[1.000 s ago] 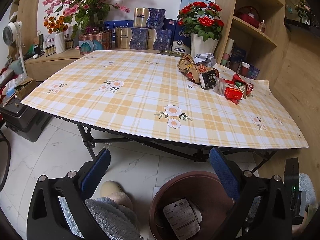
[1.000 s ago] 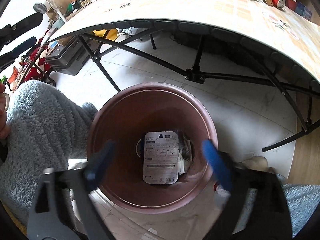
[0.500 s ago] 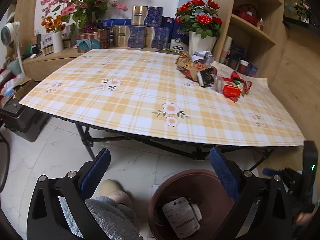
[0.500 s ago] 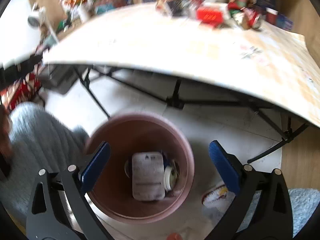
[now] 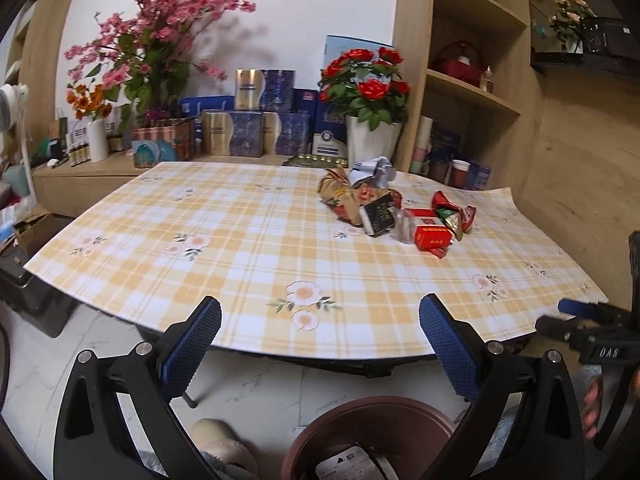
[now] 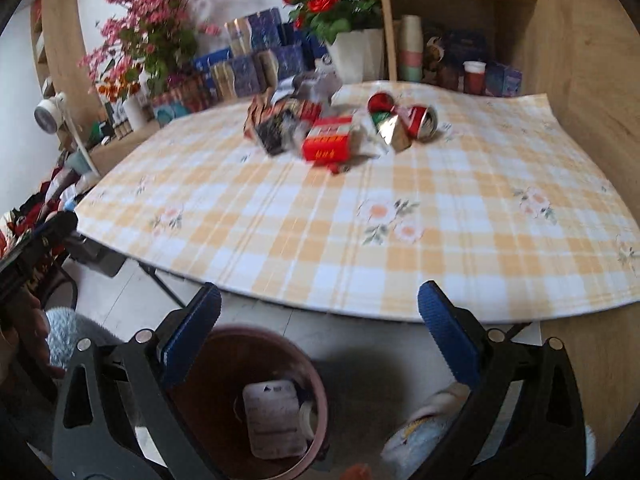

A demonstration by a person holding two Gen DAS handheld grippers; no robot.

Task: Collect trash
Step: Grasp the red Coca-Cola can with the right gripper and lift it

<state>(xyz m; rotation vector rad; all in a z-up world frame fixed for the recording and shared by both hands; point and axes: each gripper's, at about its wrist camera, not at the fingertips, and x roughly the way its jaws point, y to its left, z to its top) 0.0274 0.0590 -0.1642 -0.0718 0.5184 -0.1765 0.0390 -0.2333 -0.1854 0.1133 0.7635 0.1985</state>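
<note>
A pile of trash lies on the far right part of the checked table (image 5: 248, 248): a red box (image 5: 432, 237), a black packet (image 5: 378, 215), crumpled brown wrappers (image 5: 338, 196) and shiny red-green foil (image 5: 454, 212). From the right wrist the red box (image 6: 330, 144) and foil (image 6: 396, 122) lie straight ahead. A brown bin (image 5: 372, 436) stands on the floor below the table's near edge; a white label packet (image 6: 274, 424) lies inside the bin (image 6: 256, 392). My left gripper (image 5: 320, 344) is open and empty. My right gripper (image 6: 320, 332) is open and empty above the bin.
Flower vases (image 5: 372, 140), blue gift boxes (image 5: 256, 124) and a wooden shelf unit (image 5: 468, 92) stand behind the table. A fluffy slipper (image 5: 224, 448) and a second slipper (image 6: 424, 428) are on the white floor beside the bin. Boxes and clutter sit at the far left (image 5: 24, 232).
The right gripper has swung up from looking into the bin to facing the table and trash pile. The left gripper has risen and tilted up slightly. Both stay open.
</note>
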